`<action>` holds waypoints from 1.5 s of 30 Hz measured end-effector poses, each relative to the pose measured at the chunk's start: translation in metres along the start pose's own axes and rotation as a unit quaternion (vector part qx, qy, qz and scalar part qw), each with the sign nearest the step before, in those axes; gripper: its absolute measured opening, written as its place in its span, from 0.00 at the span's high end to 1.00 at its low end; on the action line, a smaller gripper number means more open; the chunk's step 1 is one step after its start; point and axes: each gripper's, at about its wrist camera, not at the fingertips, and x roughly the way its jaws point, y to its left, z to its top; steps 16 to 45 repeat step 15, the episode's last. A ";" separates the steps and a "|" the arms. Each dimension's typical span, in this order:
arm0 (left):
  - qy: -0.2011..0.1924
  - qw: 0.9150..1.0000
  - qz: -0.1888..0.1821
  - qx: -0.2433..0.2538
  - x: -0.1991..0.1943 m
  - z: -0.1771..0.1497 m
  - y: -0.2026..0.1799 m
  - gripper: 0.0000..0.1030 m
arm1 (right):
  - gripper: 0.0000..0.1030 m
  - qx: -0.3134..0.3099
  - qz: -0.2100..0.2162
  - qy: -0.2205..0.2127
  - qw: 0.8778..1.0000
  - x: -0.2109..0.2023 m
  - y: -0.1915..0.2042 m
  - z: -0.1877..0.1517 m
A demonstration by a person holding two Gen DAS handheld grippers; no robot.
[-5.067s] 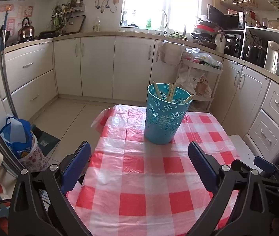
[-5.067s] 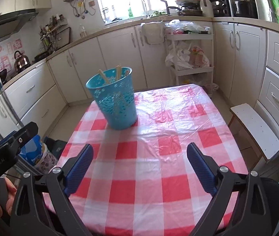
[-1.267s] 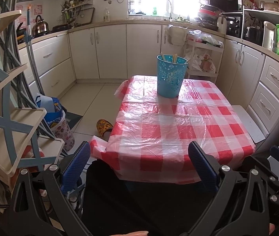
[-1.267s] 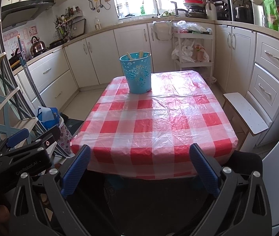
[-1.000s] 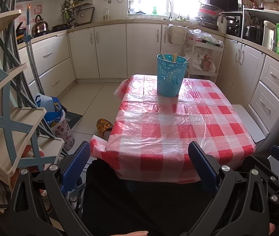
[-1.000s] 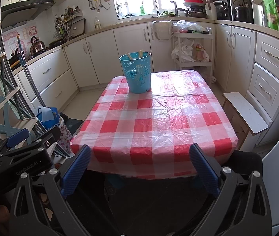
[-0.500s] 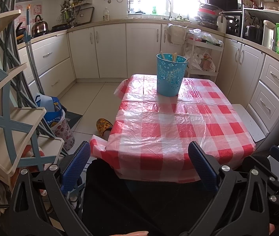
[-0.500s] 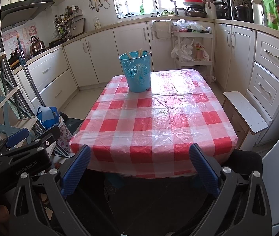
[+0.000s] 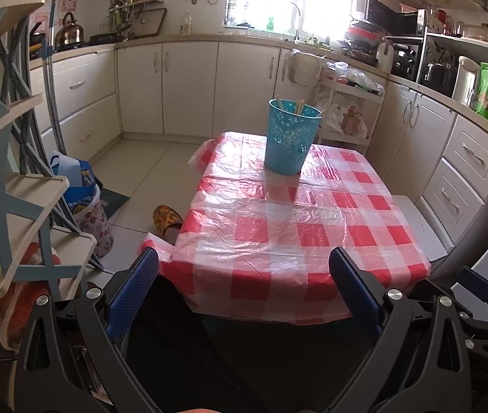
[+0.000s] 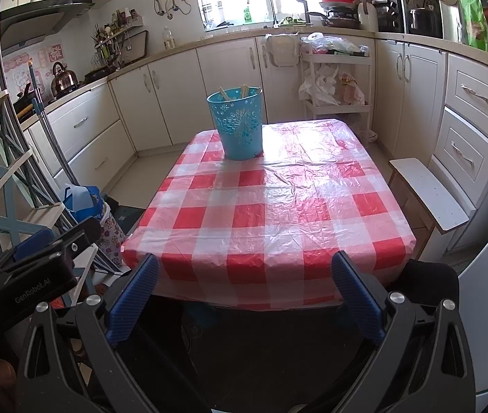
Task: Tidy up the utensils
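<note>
Checked tablecloth [image 10: 278,206] bears blue basket [image 10: 239,125] of chopsticks [image 10: 243,90]; both tongs [image 9: 242,287] [image 10: 244,292] spread, empty.

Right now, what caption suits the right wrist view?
Open right hand-held gripper faces a checked table with a blue basket of chopsticks.

left gripper [image 9: 244,287] spread wide, right gripper [image 10: 244,287] likewise

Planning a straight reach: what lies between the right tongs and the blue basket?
Only bare checked tablecloth lies between the right tongs and the blue basket, per the right wrist view.
</note>
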 end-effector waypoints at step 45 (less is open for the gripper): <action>0.034 0.999 0.017 0.005 0.010 0.001 0.001 0.07 | 0.07 -0.002 0.000 0.000 1.000 -0.003 0.000 0.005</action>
